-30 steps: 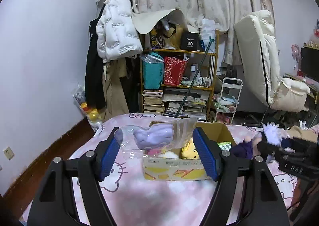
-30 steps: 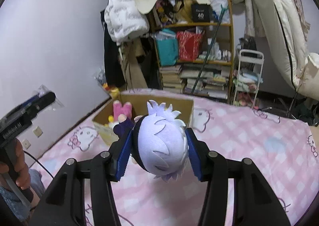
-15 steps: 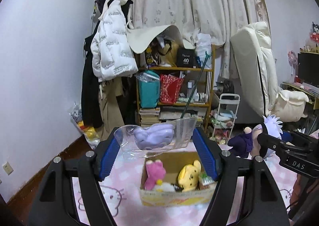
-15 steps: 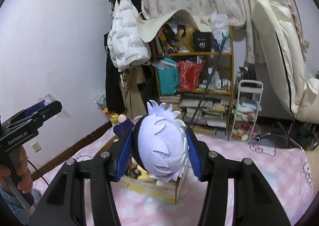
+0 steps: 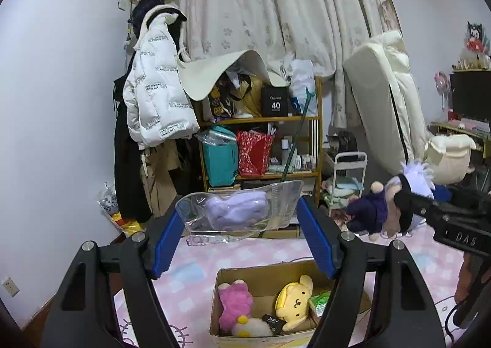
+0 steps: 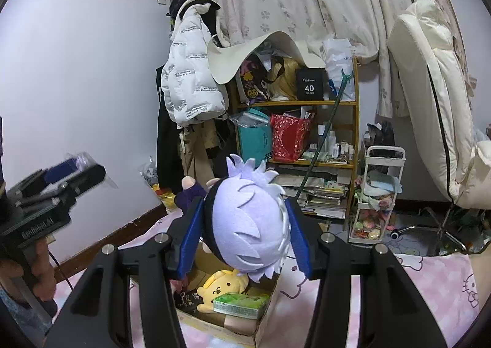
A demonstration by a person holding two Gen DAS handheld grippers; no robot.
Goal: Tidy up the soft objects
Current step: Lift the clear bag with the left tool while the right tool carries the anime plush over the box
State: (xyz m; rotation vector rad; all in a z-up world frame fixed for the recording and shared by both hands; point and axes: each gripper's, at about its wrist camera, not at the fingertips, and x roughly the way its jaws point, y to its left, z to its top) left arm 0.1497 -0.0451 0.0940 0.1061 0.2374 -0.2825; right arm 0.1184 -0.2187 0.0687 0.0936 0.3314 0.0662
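My left gripper [image 5: 242,236] is shut on a clear plastic bag [image 5: 239,213] with a lilac soft item [image 5: 236,210] inside, held in the air above the bed. Below it an open cardboard box [image 5: 267,274] holds a pink plush [image 5: 234,306], a yellow dog plush [image 5: 294,302] and a green packet [image 5: 319,302]. My right gripper [image 6: 245,231] is shut on the head of a white-haired doll [image 6: 248,219] in dark clothes, hanging over the same box [image 6: 264,317]. In the left wrist view that doll [image 5: 392,203] hangs at the right.
The box sits on a pink checked bedsheet [image 5: 245,253]. Behind stand a cluttered wooden shelf [image 5: 264,145], a white jacket [image 5: 156,102] on a rack, a small white trolley [image 5: 346,176], a cream mattress [image 5: 386,102] leaning on the wall, and curtains. A hand [image 6: 36,268] holds the left gripper's handle.
Both grippers have risen with their loads still held. The box has dropped lower in both views, and more of the wall and curtains shows.
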